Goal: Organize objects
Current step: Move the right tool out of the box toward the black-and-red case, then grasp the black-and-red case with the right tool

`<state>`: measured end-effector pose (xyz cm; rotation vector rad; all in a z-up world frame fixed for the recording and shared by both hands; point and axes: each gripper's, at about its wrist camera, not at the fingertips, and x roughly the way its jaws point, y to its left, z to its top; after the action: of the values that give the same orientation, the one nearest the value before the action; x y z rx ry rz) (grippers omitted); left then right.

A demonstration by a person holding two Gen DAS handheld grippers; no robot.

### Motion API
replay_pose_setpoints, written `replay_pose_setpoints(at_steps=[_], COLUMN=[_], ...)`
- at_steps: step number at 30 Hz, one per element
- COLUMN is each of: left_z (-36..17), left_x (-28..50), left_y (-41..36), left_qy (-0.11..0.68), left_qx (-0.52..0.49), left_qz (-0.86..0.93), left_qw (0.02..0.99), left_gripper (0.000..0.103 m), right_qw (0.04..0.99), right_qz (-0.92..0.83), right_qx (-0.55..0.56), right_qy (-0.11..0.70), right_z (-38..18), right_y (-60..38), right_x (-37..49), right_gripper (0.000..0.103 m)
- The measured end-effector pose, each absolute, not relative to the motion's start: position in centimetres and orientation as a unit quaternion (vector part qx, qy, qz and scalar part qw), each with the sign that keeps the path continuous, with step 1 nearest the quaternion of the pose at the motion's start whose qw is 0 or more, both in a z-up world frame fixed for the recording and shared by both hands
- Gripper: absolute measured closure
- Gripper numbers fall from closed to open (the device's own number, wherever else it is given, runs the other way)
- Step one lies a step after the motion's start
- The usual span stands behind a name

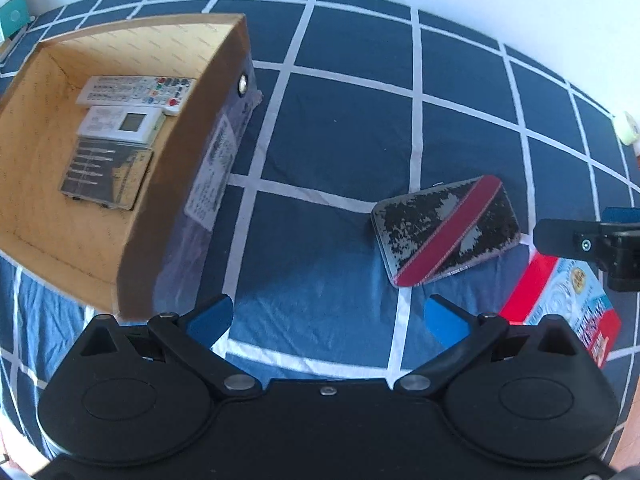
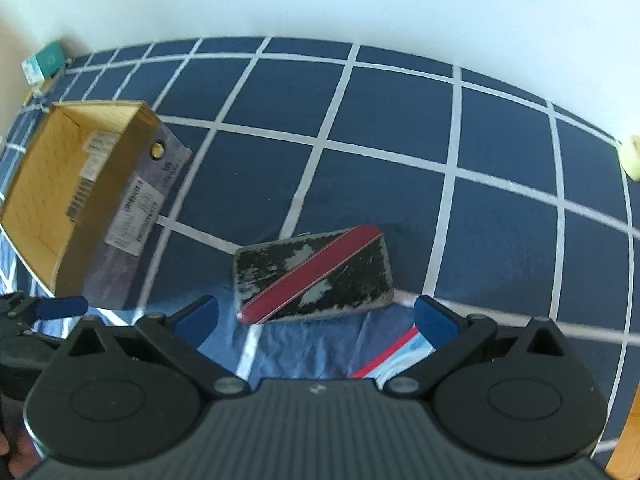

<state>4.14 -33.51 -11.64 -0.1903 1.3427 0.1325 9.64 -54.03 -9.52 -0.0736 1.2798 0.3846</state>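
The worn black case with a red stripe (image 2: pixel 314 274) lies flat mid-bed, well clear of the cardboard box (image 1: pixel 132 184) near the left edge. The right gripper (image 2: pixel 316 320) hovers just short of it, jaws wide and empty; the left gripper (image 1: pixel 328 316) is likewise spread and empty. On the soft bedsheet (image 1: pixel 360 120), the thin case could slide or sink rather than lift.

Both wrist views look down and forward over the checked bedspread (image 1: pixel 352 128) toward the white wall. The left view sits close beside the cardboard box (image 1: pixel 132 216) — seeing inside it; the right sits farther off. Both share the worn case (image 2: pixel 316 268) — and the box.
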Motion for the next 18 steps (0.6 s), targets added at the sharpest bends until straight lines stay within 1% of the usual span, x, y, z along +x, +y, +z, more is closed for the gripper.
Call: replay_pose_setpoints(at_steps=[11, 18], left_z=[-16.4, -18.5], left_x=[7.8, 8.5], left_y=[-35.0, -35.3], left_qy=[0.651, 0.666], left_qx=[-0.097, -0.102], left_qz=[0.062, 0.065], left_qw=[0.75, 0.736], left_gripper=[0.0, 0.0], right_qw=[0.743, 0.719], right_qz=[0.203, 0.22], right_qx=[-0.031, -0.039], right_qy=[0.637, 0.658], right_z=[-15.6, -19.1], right_y=[-53.7, -53.4], right_x=[15.2, 17.2], right_gripper=[0.0, 0.001])
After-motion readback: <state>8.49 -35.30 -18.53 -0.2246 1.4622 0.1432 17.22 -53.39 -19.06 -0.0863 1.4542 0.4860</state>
